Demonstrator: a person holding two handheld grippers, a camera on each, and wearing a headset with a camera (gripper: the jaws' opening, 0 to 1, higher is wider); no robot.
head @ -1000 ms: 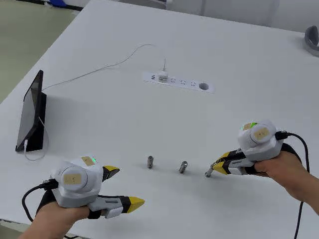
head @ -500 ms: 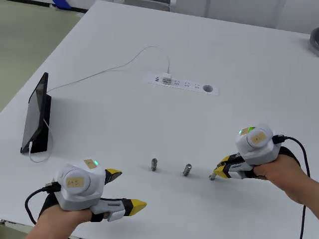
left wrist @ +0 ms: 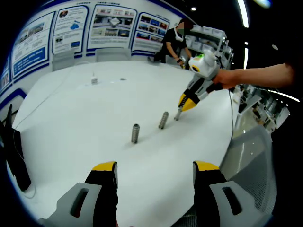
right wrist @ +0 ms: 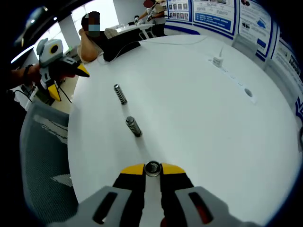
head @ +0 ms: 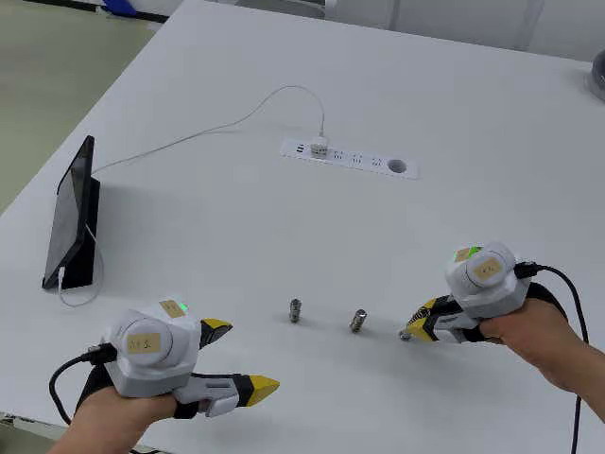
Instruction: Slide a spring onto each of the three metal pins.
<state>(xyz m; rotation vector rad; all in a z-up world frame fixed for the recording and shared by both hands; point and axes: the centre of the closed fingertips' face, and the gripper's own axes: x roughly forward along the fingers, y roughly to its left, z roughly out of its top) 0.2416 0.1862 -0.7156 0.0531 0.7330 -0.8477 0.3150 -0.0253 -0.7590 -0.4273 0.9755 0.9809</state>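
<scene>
Two upright metal pins, each wrapped in a spring, stand near the table's front: the left pin (head: 296, 310) (left wrist: 136, 133) (right wrist: 120, 94) and the middle pin (head: 358, 321) (left wrist: 163, 120) (right wrist: 134, 126). To their right, my right gripper (head: 413, 327) (right wrist: 152, 169) is shut on a third spring (head: 405, 335) (left wrist: 178, 114) (right wrist: 152, 168), low at the table; end-on it shows a metal core inside. My left gripper (head: 236, 357) (left wrist: 155, 166) hovers open and empty at the front left, well short of the pins.
A tablet on a stand (head: 71, 213) sits at the left edge. A white power strip (head: 348, 158) lies farther back, with a white cable (head: 208, 128) running left. The table's front edge is close below the grippers. A grey chair (left wrist: 251, 151) stands beside the table.
The head view has shifted a little. Both grippers keep much the same places relative to the pins, the right still shut on the spring, the left still open.
</scene>
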